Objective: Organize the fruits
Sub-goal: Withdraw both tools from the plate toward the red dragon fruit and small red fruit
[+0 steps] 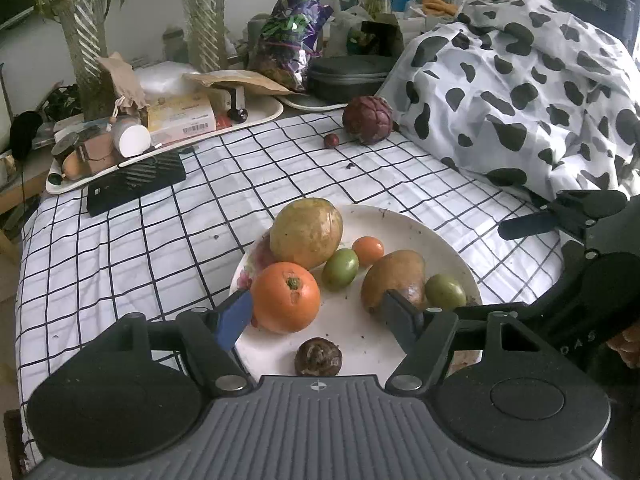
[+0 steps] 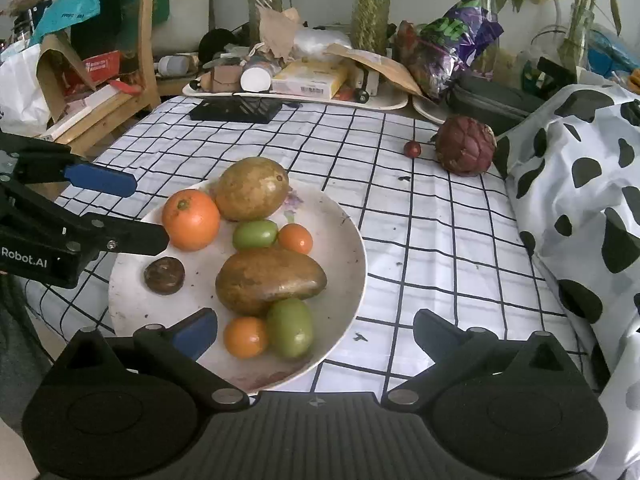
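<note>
A white plate (image 1: 400, 232) (image 2: 344, 240) holds two mangoes (image 1: 306, 232) (image 2: 270, 280), a big orange fruit (image 1: 286, 297) (image 2: 191, 219), small orange and green fruits (image 1: 340, 269) (image 2: 290, 327), and a dark brown round fruit (image 1: 318, 357) (image 2: 164, 275). A purple scaly fruit (image 1: 368, 119) (image 2: 465, 145) and a small red fruit (image 1: 331, 141) (image 2: 412, 149) lie on the checked cloth beyond. My left gripper (image 1: 320, 320) (image 2: 136, 210) is open over the plate's near edge, around the big orange fruit without touching. My right gripper (image 2: 316, 336) (image 1: 516, 232) is open and empty at the plate's right edge.
A cow-print cloth heap (image 1: 520, 92) (image 2: 580, 200) fills the right side. A cluttered tray (image 1: 172, 120) (image 2: 296, 92), a black box (image 1: 136, 182) (image 2: 236, 110), a dark case (image 1: 348, 76), a snack bag and glass vases stand at the back. A wooden chair (image 2: 144, 40) is at left.
</note>
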Demonstrator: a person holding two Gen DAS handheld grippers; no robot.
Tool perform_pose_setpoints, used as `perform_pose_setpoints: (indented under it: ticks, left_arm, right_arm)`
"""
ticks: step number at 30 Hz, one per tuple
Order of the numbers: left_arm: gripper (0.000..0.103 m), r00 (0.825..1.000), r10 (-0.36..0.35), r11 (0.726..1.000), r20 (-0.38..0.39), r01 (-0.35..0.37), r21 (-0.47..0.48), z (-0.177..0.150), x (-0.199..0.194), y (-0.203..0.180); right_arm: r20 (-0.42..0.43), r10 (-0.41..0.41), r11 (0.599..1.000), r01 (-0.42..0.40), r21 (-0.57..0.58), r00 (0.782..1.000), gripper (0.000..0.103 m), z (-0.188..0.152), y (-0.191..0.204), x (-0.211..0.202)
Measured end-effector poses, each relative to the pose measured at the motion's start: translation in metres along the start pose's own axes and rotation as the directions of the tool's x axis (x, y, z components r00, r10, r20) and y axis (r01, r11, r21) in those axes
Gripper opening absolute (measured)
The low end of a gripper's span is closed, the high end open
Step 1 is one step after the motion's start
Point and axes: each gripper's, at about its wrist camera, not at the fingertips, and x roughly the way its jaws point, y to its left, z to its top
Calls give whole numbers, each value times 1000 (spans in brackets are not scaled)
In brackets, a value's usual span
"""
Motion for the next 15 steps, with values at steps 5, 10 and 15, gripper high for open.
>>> perform_pose_setpoints:
  ticks: [5,10,15]
  left_arm:
    - [70,1000,3,1000,-5,-3,0,0,2,1]
    - [70,1000,14,1000,-14,-14,6,0,3,1]
    - [76,999,37,999,-12,-36,18,-1,4,0]
  right_arm:
    - [-14,-9,1000,9,-12,1000,103,0,1,3]
    - [-21,-13,1000,13,-10,1000,103,-1,1,4]
    - [-19,-20,1000,20,2,1000,103,0,-1,4]
